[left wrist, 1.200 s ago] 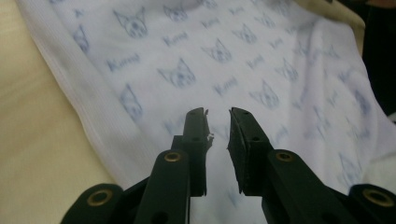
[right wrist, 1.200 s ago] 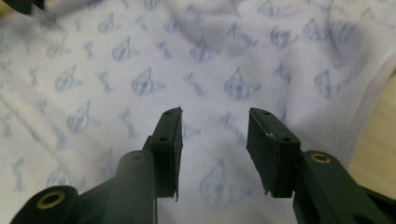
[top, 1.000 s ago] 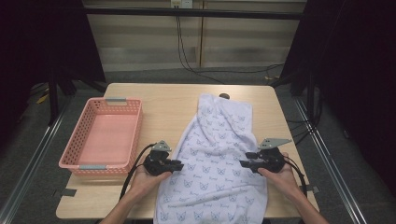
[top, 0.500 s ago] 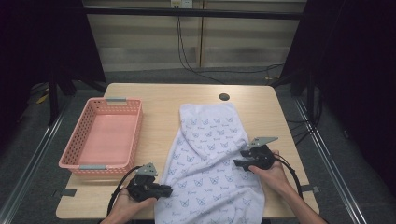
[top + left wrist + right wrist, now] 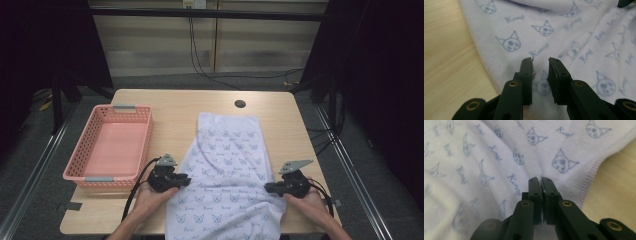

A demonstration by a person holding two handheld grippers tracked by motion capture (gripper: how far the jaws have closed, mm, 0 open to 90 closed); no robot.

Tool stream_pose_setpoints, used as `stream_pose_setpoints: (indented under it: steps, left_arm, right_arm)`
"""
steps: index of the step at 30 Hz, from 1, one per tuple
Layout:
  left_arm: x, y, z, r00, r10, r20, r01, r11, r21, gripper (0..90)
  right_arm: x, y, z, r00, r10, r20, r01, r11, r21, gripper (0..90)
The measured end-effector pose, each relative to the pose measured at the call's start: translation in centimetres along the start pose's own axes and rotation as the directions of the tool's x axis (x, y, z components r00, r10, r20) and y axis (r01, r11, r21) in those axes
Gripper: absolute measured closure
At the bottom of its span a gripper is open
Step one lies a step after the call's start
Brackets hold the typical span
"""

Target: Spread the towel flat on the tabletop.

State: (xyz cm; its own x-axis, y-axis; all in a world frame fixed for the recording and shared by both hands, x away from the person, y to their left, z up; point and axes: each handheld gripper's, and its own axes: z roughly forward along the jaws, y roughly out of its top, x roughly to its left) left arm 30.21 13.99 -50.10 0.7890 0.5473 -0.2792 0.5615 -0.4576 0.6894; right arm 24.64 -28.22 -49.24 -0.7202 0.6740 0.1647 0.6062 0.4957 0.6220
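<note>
Two grippers at a printed towel on the table

Beside a pink basket (image 5: pixel 107 147), the left gripper (image 5: pixel 181 180) stood slightly parted over the towel (image 5: pixel 227 165), its jaws having just opened, pinching nothing; the right gripper (image 5: pixel 270 188) had just clamped a towel fold near the right hem.

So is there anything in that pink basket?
No, the basket shows just its bare pink bottom, and the towel lies beside it on the table.
</note>
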Motion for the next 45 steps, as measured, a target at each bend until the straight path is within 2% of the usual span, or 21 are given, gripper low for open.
stream_pose_setpoints:
  steps: [3, 5, 6, 8, 10, 13, 17, 19, 20, 21, 24, 25, 28, 30, 31, 33, 35, 37, 39, 42, 45]
  left_arm:
    - [-1.3, -0.9, -0.7, 0.999, -0.011, 0.043, 0.009, 0.9993, 0.036, 72.9]
    - [-2.8, -1.8, -1.4, 0.9974, 0.033, 0.064, -0.038, 0.9968, 0.071, 75.1]
    - [-3.3, -2.3, -1.9, 0.9949, 0.02, 0.099, -0.028, 0.9957, 0.088, 75.6]
    - [-3.8, -3.1, -2.4, 0.9924, 0.021, 0.121, -0.032, 0.9956, 0.088, 77.8]
    - [-3.8, -3.4, -2.9, 0.991, 0.009, 0.134, -0.017, 0.9982, 0.057, 76.5]
    - [-2.8, -2.1, -2.8, 0.9967, 0.004, 0.081, -0.004, 1.0, 0.0, 72.9]
    - [-0.9, 0.3, -0.9, 0.9992, -0.036, 0.02, 0.037, 0.9981, -0.049, 67.9]
    - [0.0, 1.3, -0.2, 0.9992, -0.04, -0.008, 0.04, 0.9974, -0.06, 66.5]
    - [0.3, 1.7, 0.2, 0.9983, -0.058, -0.002, 0.058, 0.9962, -0.065, 64.2]
    - [0.7, 2.0, 0.4, 0.997, -0.077, 0.007, 0.077, 0.9945, -0.07, 61.7]
    - [1.3, 2.3, 1.0, 0.9982, -0.056, -0.024, 0.054, 0.9962, -0.068, 60.5]
    - [1.5, 2.3, 1.1, 0.9972, -0.071, -0.022, 0.069, 0.9953, -0.068, 59.5]
    - [2.2, 2.1, 0.9, 0.9962, -0.078, -0.038, 0.075, 0.9949, -0.068, 58.4]
    - [2.4, 1.9, 0.9, 0.9932, -0.087, -0.077, 0.082, 0.9944, -0.066, 56.9]
    - [2.6, 1.7, 1.1, 0.9912, -0.112, -0.07, 0.108, 0.9919, -0.067, 54.3]
    - [2.4, 1.8, 1.3, 0.9936, -0.081, -0.078, 0.077, 0.9952, -0.061, 54.4]
    - [2.1, 1.8, 1.4, 0.9952, -0.067, -0.072, 0.063, 0.9966, -0.053, 59.0]
    - [1.7, 1.8, 1.6, 0.9977, -0.028, -0.062, 0.026, 0.9992, -0.03, 73.8]
    - [1.4, 1.9, 1.5, 0.9977, -0.032, -0.06, 0.031, 0.9994, -0.014, 84.6]
    - [1.2, 1.6, 0.7, 0.9966, -0.032, -0.077, 0.03, 0.999, -0.033, 86.2]
    - [0.9, 1.0, -0.9, 0.9973, -0.046, -0.058, 0.042, 0.9968, -0.069, 86.4]
  right_arm:
    - [1.1, -0.6, -0.7, 0.9992, -0.017, -0.036, 0.019, 0.999, 0.041, 87.1]
    - [2.1, -0.9, -1.0, 0.9961, -0.032, -0.082, 0.038, 0.996, 0.075, 86.0]
    - [2.4, -1.1, -1.1, 0.9949, -0.034, -0.094, 0.041, 0.997, 0.072, 84.5]
    - [3.0, -1.4, -1.3, 0.9937, -0.035, -0.107, 0.043, 0.997, 0.067, 78.1]
    - [3.1, -1.5, -1.6, 0.9939, -0.05, -0.098, 0.051, 0.999, 0.009, 75.5]
    - [2.4, -0.7, -2.2, 0.9989, -0.025, -0.039, 0.022, 0.996, -0.086, 68.2]
    - [0.2, 1.3, -1.7, 0.9998, 0.012, 0.017, -0.01, 0.988, -0.156, 59.7]
    - [-1.1, 2.6, -0.7, 0.9977, 0.023, 0.063, -0.013, 0.987, -0.159, 56.3]
    - [-1.8, 3.2, 0.0, 0.9978, 0.03, 0.06, -0.021, 0.989, -0.15, 54.6]
    - [-2.3, 3.8, 0.7, 0.9951, 0.02, 0.096, -0.007, 0.99, -0.141, 52.7]
    - [-4.0, 4.9, 2.3, 0.9909, 0.048, 0.126, -0.03, 0.99, -0.14, 49.2]
    - [-4.5, 5.3, 2.8, 0.9899, 0.047, 0.133, -0.031, 0.992, -0.122, 48.2]
    - [-5.2, 5.6, 3.5, 0.9849, 0.06, 0.163, -0.04, 0.992, -0.122, 47.1]
    - [-5.6, 5.4, 4.0, 0.9827, 0.061, 0.175, -0.041, 0.993, -0.114, 45.9]
    - [-5.6, 5.2, 4.3, 0.9814, 0.053, 0.184, -0.035, 0.994, -0.101, 45.1]
    - [-5.4, 5.1, 4.3, 0.9804, 0.057, 0.189, -0.037, 0.994, -0.106, 44.7]
    - [-5.0, 5.0, 4.3, 0.9791, 0.03, 0.201, -0.009, 0.995, -0.103, 55.9]
    - [-4.4, 4.9, 4.2, 0.9834, 0.019, 0.181, 0.0, 0.995, -0.101, 72.7]
    - [-3.9, 4.8, 3.8, 0.985, 0.012, 0.172, 0.002, 0.997, -0.083, 81.5]
    - [-3.7, 4.0, 1.9, 0.9856, 0.044, 0.163, -0.024, 0.992, -0.123, 87.3]
    - [-3.7, 2.5, -0.7, 0.9809, 0.075, 0.18, -0.05, 0.988, -0.144, 88.2]
